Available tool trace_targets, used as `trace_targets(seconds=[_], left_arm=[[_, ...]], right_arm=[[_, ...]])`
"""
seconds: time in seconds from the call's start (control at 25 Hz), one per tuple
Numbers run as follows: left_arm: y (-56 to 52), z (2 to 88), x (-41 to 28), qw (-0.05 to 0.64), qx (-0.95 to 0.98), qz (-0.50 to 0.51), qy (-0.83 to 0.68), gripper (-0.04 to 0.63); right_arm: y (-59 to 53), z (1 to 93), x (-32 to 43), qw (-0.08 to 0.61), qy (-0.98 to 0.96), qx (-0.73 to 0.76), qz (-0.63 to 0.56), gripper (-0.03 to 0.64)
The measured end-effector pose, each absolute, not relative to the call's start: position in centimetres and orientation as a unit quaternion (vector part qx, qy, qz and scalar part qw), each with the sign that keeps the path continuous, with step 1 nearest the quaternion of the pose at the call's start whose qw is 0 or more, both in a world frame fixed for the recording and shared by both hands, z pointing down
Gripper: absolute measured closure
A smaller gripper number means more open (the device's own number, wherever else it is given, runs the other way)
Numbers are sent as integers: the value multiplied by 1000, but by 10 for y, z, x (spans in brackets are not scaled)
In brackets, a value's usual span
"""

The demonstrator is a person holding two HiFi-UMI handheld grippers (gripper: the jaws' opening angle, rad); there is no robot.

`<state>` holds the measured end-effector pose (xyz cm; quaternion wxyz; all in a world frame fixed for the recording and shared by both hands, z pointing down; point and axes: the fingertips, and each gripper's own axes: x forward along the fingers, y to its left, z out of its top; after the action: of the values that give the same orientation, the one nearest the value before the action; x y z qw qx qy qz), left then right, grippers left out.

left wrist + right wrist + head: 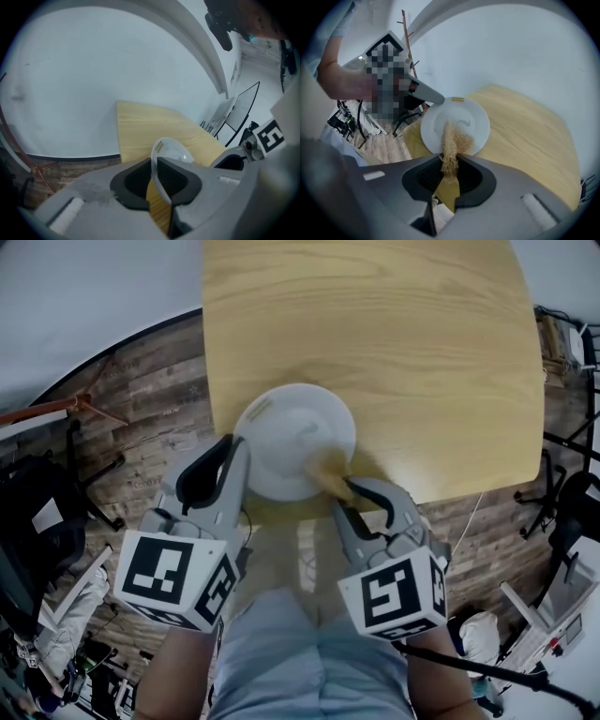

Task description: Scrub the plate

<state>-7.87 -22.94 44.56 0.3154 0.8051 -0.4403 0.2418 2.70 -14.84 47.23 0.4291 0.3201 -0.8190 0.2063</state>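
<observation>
A white plate (295, 439) is held over the near edge of the wooden table (403, 352). My left gripper (239, 451) is shut on the plate's left rim; the left gripper view shows the plate (171, 152) edge-on between the jaws of my left gripper (156, 180). My right gripper (349, 491) is shut on a tan fibrous scrubber (328, 479) whose tip rests on the plate's near right part. In the right gripper view, the scrubber (452, 145) runs from the jaws of my right gripper (449, 176) onto the plate (464, 119). A small yellow mark sits on the plate's far rim.
Dark plank floor (141, 390) lies left of the table, and a pale wall (94, 296) curves beyond it. Black stands and cables (562, 493) crowd the right side. The person's lap (309, 643) is right below the grippers.
</observation>
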Motion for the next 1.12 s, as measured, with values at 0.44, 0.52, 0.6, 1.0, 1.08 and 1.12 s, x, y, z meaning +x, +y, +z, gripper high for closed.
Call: trace_targets(seconds=[0.44,0.52,0.6,1.0,1.08,1.12], left_arm=[[-230,443,-77,309,811,251,-428,531],[-231,443,-76,308,813,251,-425,531],[-231,443,-75,308,814,250,-424,531],[-229,439,-71,323,812,246,-420,531],[-229,440,-71,326,811,244,-420,531],[-229,440,-72,327,810,244,-421,531]], right_arm=[[-188,470,56,449,-784,379,200,546],[-198,468,57,448,-781,387,196,546],[-208,467,56,448,-780,393,192,546],[-229,458,20,447,-795,374,168,546],[-228,456,12,451,-797,365,166,546],[-228,455,8,452,-799,361,164,546]])
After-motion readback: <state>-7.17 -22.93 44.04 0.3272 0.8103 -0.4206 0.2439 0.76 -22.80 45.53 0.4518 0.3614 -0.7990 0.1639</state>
